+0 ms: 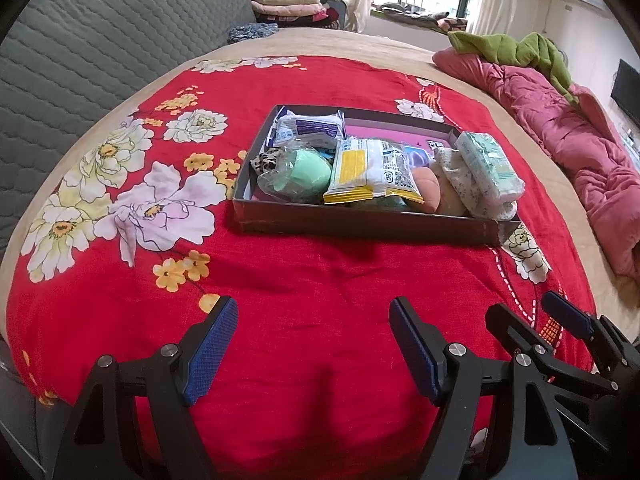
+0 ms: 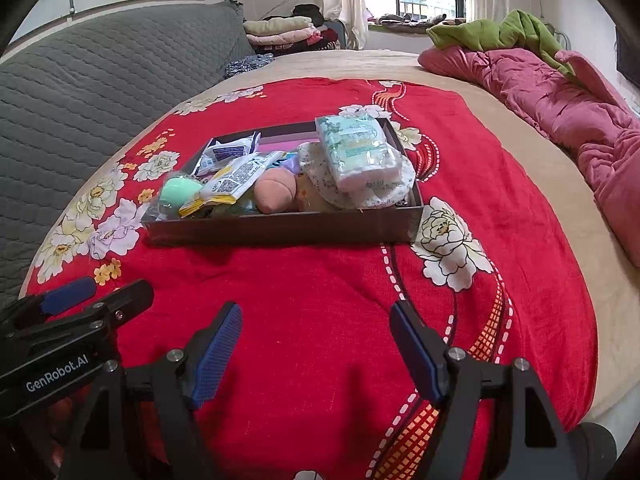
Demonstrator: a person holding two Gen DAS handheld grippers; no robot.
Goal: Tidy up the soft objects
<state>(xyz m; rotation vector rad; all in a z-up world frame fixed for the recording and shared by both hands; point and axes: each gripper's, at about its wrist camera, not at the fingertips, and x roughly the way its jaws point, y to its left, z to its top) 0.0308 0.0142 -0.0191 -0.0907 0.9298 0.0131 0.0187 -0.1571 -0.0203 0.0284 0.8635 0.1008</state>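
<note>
Red floral blanket [image 1: 320, 280] on bed; dark tray [image 1: 360, 226] heaped with soft packets; left gripper [image 1: 314, 348], right gripper [image 2: 316, 350] jaws spread, empty.

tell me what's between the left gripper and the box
Only bare red floral blanket lies between the open left gripper and the box, clearest in the left wrist view.

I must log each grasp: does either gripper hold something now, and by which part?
Nothing is held. The left gripper and right gripper are both open and empty above the red blanket, short of the box.
</note>
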